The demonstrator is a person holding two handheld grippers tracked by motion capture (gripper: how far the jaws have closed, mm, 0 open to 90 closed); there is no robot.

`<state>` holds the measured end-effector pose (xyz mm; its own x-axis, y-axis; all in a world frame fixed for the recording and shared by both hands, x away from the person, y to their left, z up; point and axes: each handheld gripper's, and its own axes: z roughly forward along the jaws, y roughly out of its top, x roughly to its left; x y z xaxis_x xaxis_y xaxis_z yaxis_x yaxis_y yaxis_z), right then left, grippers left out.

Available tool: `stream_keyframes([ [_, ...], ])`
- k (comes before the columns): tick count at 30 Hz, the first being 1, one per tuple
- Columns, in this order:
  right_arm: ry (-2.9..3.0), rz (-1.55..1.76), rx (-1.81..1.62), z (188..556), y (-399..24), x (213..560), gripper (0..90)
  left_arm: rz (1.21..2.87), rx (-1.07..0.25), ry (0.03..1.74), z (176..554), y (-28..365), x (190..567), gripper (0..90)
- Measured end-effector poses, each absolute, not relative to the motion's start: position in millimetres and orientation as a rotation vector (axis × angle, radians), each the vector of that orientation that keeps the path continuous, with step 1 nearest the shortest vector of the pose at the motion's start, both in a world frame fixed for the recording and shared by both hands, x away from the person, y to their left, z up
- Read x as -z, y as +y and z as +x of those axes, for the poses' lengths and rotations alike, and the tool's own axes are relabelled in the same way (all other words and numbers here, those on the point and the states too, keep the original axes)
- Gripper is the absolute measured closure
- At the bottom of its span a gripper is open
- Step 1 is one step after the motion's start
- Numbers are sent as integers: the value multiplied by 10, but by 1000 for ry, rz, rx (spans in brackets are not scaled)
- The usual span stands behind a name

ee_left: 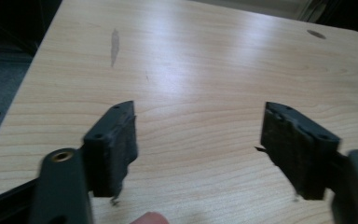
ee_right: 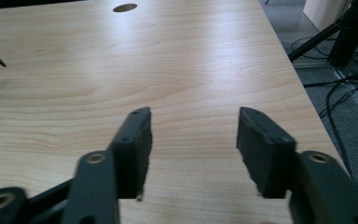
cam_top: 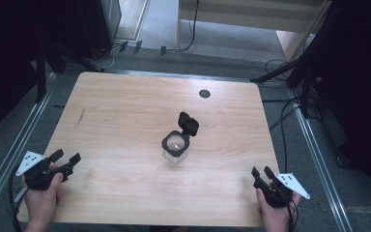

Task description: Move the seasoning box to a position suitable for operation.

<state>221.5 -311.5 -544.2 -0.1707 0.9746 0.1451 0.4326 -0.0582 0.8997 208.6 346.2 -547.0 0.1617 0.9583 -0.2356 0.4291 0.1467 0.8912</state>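
A wooden table (cam_top: 125, 111) seen from above, with a small clear jar (cam_top: 175, 149) standing near its centre. The jar's black hinged lid (cam_top: 189, 123) is flipped open and tilts up toward the far side, leaving the round black rim exposed. A dark round hole (cam_top: 204, 94) lies in the tabletop farther back, and a thin dark streak (cam_top: 80, 117) marks the wood on the left.

The left gripper (cam_top: 66, 160) is held at the near left corner, its jaws spread wide with nothing between them; in the left gripper view (ee_left: 198, 135) only bare wood shows in the gap. The right gripper (cam_top: 262, 173) is held at the near right corner, jaws likewise apart and empty, as the right gripper view (ee_right: 193, 140) confirms. The jar stands well apart from both grippers, between them and farther from the person, touching neither. Each gripper is grasped by a hand (cam_top: 42, 200) entering from the near edge.
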Motion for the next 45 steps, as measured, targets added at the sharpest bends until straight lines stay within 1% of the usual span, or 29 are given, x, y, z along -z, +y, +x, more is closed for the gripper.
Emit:
stream_keyframes([
  [1, 1639, 1513, -1200, 2215, -3115, 5442, 615, 1449, -689, 1435, 2076, 3463, 5464, 350],
  [2, 1655, 1483, -1249, 2211, -3099, 5431, 642, 1447, -712, 1459, 2074, 3451, 5445, 498],
  [4, 1660, 1467, -1240, 2208, -3066, 5423, 641, 1446, -712, 1469, 2080, 3450, 5428, 554],
  [6, 1660, 1438, -1207, 2197, -2992, 5388, 628, 1454, -687, 1460, 2088, 3432, 5380, 634],
  [7, 1652, 1431, -1258, 2195, -2930, 5334, 660, 1457, -649, 1448, 2117, 3384, 5335, 673],
  [9, 1653, 1427, -1275, 2213, -2863, 5291, 666, 1471, -630, 1438, 2138, 3348, 5316, 725],
  [11, 1654, 1439, -1306, 2235, -2793, 5268, 717, 1497, -603, 1421, 2216, 3211, 5277, 780],
  [12, 1676, 1440, -1322, 2253, -2752, 5261, 746, 1497, -603, 1421, 2216, 3211, 5277, 800],
  [14, 1702, 1436, -1316, 2276, -2668, 5258, 810, 1530, -586, 1396, 2305, 3049, 5249, 850],
  [15, 1719, 1425, -1334, 2292, -2613, 5258, 843, 1530, -586, 1396, 2305, 3049, 5249, 882],
  [16, 1731, 1429, -1347, 2304, -2564, 5250, 869, 1571, -595, 1364, 2366, 2926, 5230, 900],
  [17, 1746, 1429, -1365, 2318, -2519, 5231, 897, 1585, -593, 1350, 2386, 2889, 5222, 900],
  [18, 1756, 1423, -1380, 2329, -2488, 5214, 900, 1591, -578, 1331, 2422, 2825, 5210, 900],
  [19, 1770, 1416, -1399, 2348, -2430, 5184, 900, 1591, -578, 1331, 2422, 2825, 5210, 900],
  [21, 1781, 1401, -1409, 2373, -2319, 5146, 900, 1600, -554, 1302, 2480, 2711, 5194, 900],
  [22, 1791, 1394, -1414, 2383, -2260, 5131, 900, 1621, -540, 1277, 2537, 2577, 5184, 900],
  [23, 1791, 1394, -1414, 2383, -2260, 5131, 900, 1621, -540, 1277, 2537, 2577, 5184, 900],
  [24, 1816, 1371, -1412, 2411, -2117, 5114, 900, 1631, -522, 1261, 2576, 2484, 5187, 900],
  [25, 1816, 1371, -1412, 2411, -2117, 5114, 900, 1641, -513, 1253, 2600, 2428, 5189, 900],
  [26, 1835, 1357, -1405, 2431, -2002, 5112, 900, 1663, -489, 1228, 2662, 2269, 5199, 900],
  [27, 1835, 1357, -1405, 2431, -2002, 5112, 900, 1663, -489, 1228, 2662, 2269, 5199, 900],
  [28, 1848, 1347, -1403, 2455, -1881, 5116, 900, 1681, -464, 1204, 2730, 2113, 5207, 900],
  [29, 1848, 1347, -1403, 2455, -1881, 5116, 900, 1681, -464, 1204, 2730, 2113, 5207, 900],
  [31, 1859, 1349, -1401, 2492, -1712, 5132, 900, 1692, -432, 1183, 2837, 1905, 5216, 900],
  [34, 1854, 1366, -1400, 2523, -1610, 5148, 900, 1702, -412, 1164, 2906, 1779, 5221, 900],
  [36, 1847, 1419, -1419, 2579, -1459, 5176, 900, 1718, -387, 1131, 2979, 1589, 5228, 900],
  [38, 1847, 1428, -1422, 2591, -1423, 5184, 900, 1733, -389, 1121, 2997, 1528, 5230, 900],
  [40, 1866, 1451, -1403, 2638, -1294, 5226, 900, 1761, -389, 1104, 3061, 1399, 5232, 900],
  [45, 1828, 1508, -1349, 2706, -1161, 5302, 900, 1752, -406, 1117, 3132, 1307, 5237, 900],
])
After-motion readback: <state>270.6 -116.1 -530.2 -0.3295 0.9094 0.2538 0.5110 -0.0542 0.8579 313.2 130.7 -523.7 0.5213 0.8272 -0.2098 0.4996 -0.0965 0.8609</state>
